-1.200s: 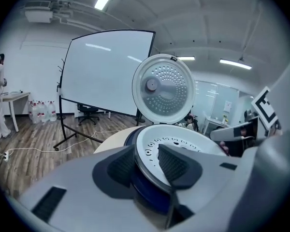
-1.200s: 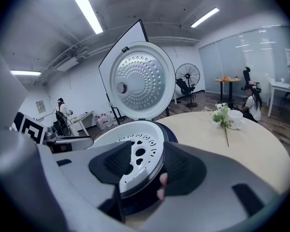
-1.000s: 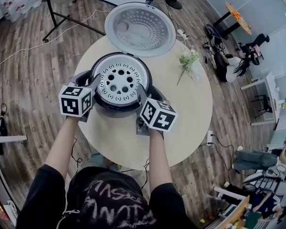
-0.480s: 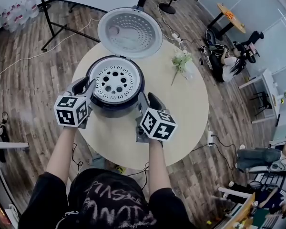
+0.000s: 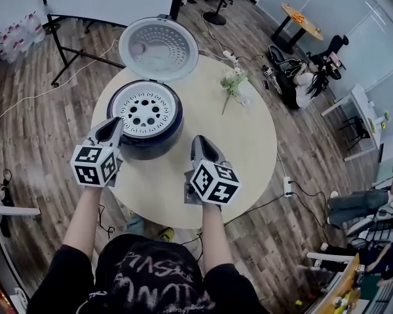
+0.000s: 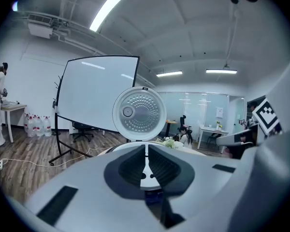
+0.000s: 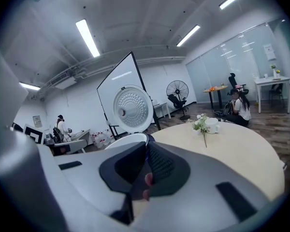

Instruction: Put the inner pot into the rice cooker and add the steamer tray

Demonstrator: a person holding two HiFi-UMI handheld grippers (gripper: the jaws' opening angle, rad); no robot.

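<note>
**Table station: steamer tray seated, both grippers clear**

Round table (image 5: 249,142) carries the rice cooker (image 5: 150,148), its lid (image 5: 158,48) standing open. The steamer tray (image 5: 144,110) sits level in the cooker's mouth. The inner pot is hidden beneath it and is judged already in place. The left gripper (image 5: 110,131) and right gripper (image 5: 203,148) hover just beside the cooker without touching it. Their jaws have just been closing and now meet on nothing. Both steps appear complete.

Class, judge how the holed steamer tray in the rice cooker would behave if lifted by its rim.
The steamer tray holds a flat, even disc shape, so probably stiff. Its many holes suggest it is light for its size. Seated level in the rice cooker, it should not roll, but a one-sided lift may tilt it.
</note>
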